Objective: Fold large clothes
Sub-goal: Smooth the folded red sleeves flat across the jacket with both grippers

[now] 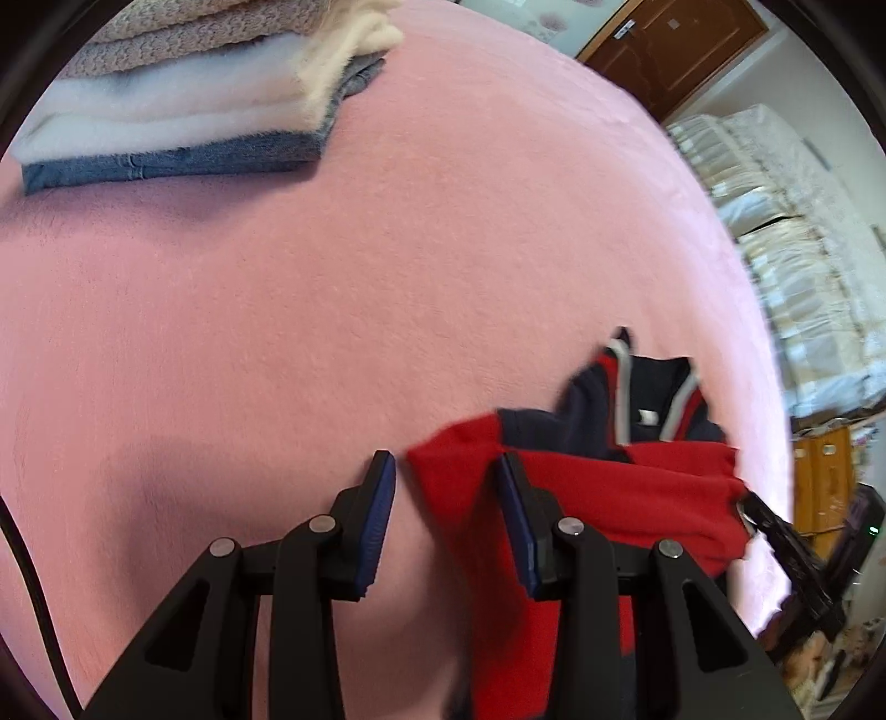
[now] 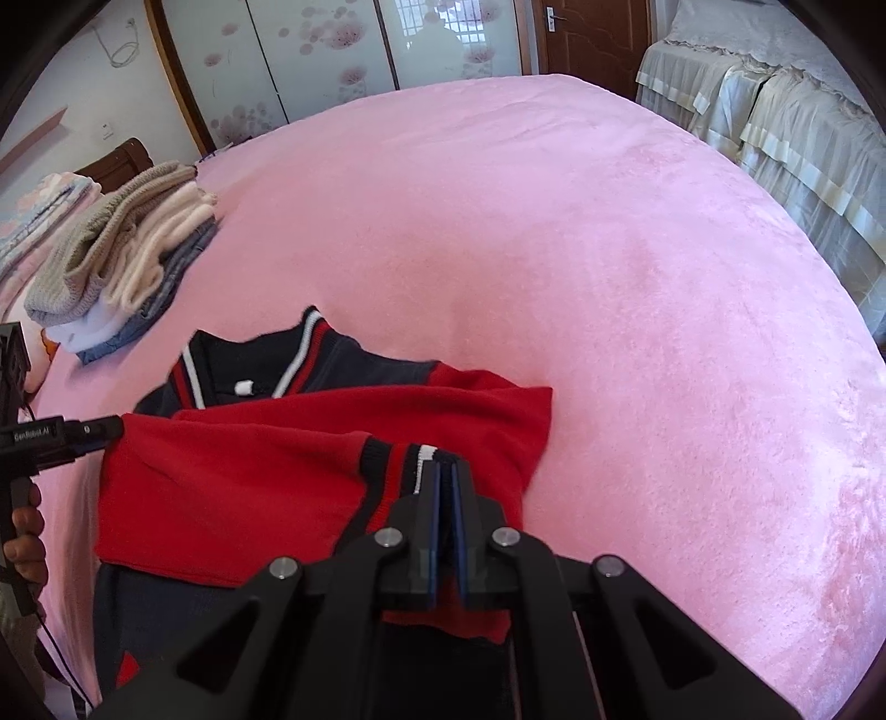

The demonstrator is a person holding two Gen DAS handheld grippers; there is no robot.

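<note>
A red and navy jacket [image 2: 232,476] with striped collar lies partly folded on the pink bed [image 2: 609,277]. My right gripper [image 2: 446,471] is shut on the striped cuff of a red sleeve [image 2: 387,454], laid across the jacket. My left gripper [image 1: 446,471] is open; a red fold of the jacket [image 1: 454,476] lies between and under its fingers, the right finger over the cloth. In the right wrist view the left gripper [image 2: 88,432] shows at the jacket's left edge. In the left wrist view the right gripper [image 1: 775,531] shows at the jacket's right edge.
A stack of folded clothes [image 1: 183,105], fluffy white and beige on top of denim, sits at the bed's far left and also shows in the right wrist view [image 2: 122,249]. A second bed with a pale frilled cover [image 2: 775,111] stands to the right. A brown door [image 2: 581,39] is behind.
</note>
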